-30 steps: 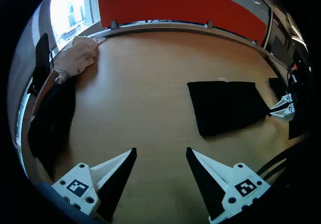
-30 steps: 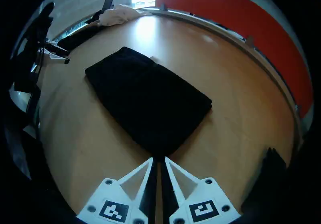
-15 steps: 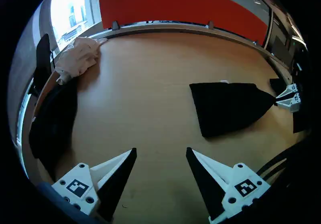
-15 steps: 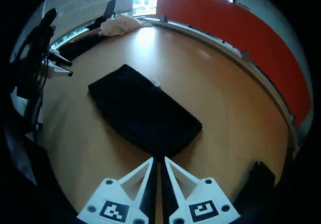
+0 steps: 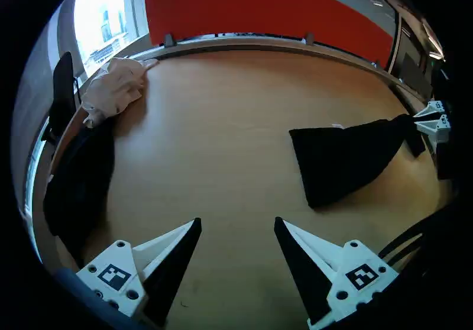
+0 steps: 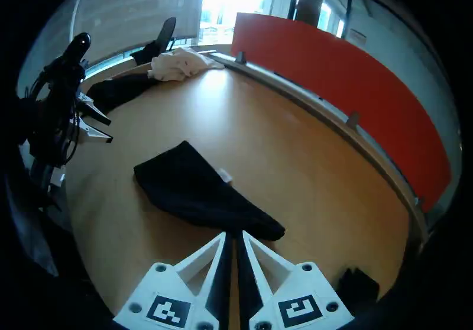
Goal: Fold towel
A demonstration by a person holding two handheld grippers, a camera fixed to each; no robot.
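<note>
The wooden table [image 5: 224, 123] is spreading out under both my grippers, and a long red divider panel [image 5: 266, 5] is running along its far edge. A dark garment [image 5: 77, 176] is lying along the table's left edge, with a pale crumpled cloth [image 5: 115, 84] sitting just beyond it at the far left corner and a dark chair back [image 5: 62, 93] rising behind them.

The black towel [image 5: 343, 158] is lying on the right part of the table, well apart from those cloths. Most of it is resting flat, but its right corner is rising off the wood in a taut peak. I am pinching that corner in my right gripper [image 6: 236, 235], fingers nearly together with the fabric between them; the left gripper view is showing the same gripper [image 5: 421, 122] at the right edge. A small white tag [image 6: 224, 175] is showing at the towel's far edge.

I am holding my left gripper [image 5: 236, 220] over bare wood at the near edge, fingers spread wide and gripping nothing. Nothing is standing between it and the towel.

A small dark object [image 6: 358, 282] is sitting near the table's right edge; I cannot tell what it is.
</note>
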